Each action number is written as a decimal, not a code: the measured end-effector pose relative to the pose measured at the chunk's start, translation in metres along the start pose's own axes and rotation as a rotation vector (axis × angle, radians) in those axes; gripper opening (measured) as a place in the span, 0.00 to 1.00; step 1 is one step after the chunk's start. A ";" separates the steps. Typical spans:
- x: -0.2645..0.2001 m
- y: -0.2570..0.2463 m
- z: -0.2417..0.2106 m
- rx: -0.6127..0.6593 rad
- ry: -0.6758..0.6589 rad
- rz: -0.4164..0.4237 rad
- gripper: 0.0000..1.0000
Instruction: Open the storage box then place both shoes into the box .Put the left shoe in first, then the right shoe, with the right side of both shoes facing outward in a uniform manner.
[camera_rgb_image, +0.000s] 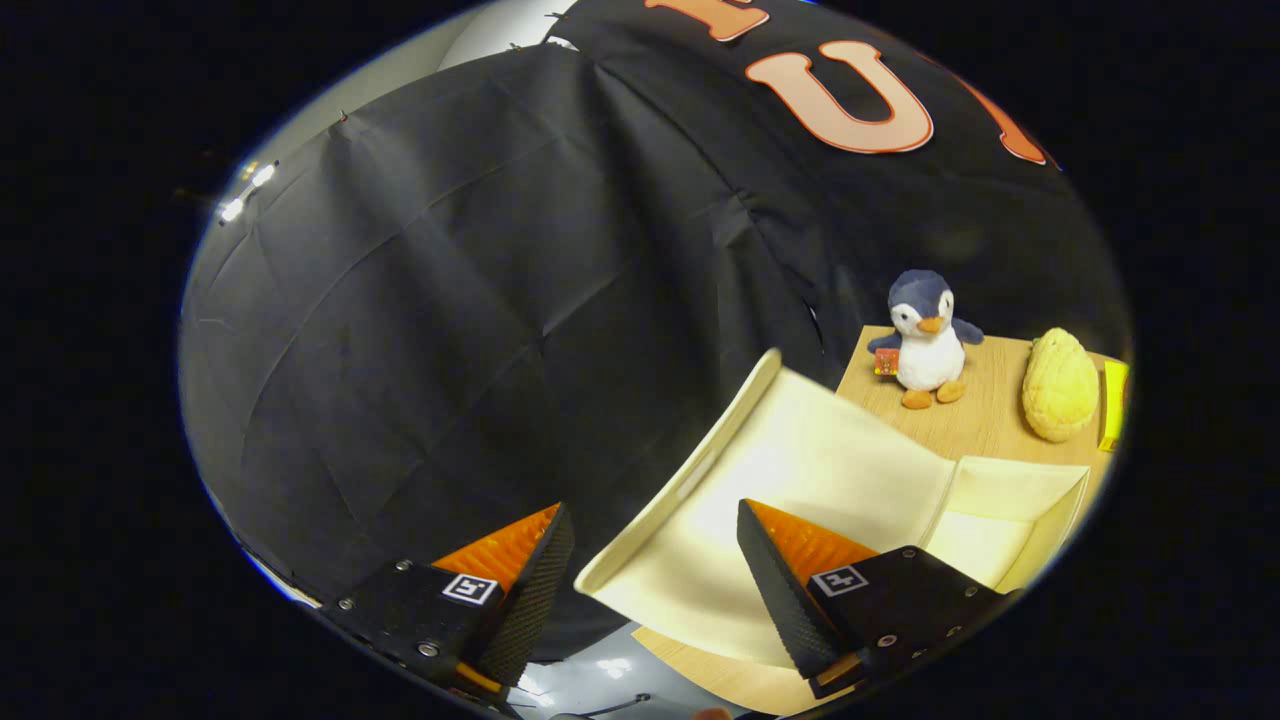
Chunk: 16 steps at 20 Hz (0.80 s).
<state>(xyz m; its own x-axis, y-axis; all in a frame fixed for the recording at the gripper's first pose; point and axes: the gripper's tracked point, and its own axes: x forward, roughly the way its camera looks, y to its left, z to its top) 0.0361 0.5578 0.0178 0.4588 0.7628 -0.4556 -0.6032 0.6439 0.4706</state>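
Observation:
The cream storage box (1010, 500) lies on the wooden table, and its lid (800, 470) is swung up and back so the pale inside faces me. The lid's free edge (680, 480) passes through the gap between my fingers. My gripper (655, 565) stands wide, with neither finger pressing on the lid: the left finger (530, 580) sits outside the edge, the right finger (780, 590) over the lid's inner face. The box looks empty where I can see into it.
A plush penguin (927, 340) stands on the wooden table (970, 420) behind the box, with a yellow textured lump (1060, 385) beside it. The black cloth wall (450, 300) rises to the left, beyond the table's edge.

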 end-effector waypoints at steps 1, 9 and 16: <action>-0.005 0.000 0.005 -0.043 -0.010 -0.010 0.98; -0.087 -0.088 0.006 -0.079 -0.152 -0.182 0.98; -0.211 -0.249 -0.034 -0.094 -0.205 -0.506 0.98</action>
<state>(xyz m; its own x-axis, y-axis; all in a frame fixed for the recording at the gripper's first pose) 0.0670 0.2349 -0.0287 0.8183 0.3617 -0.4466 -0.3262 0.9321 0.1572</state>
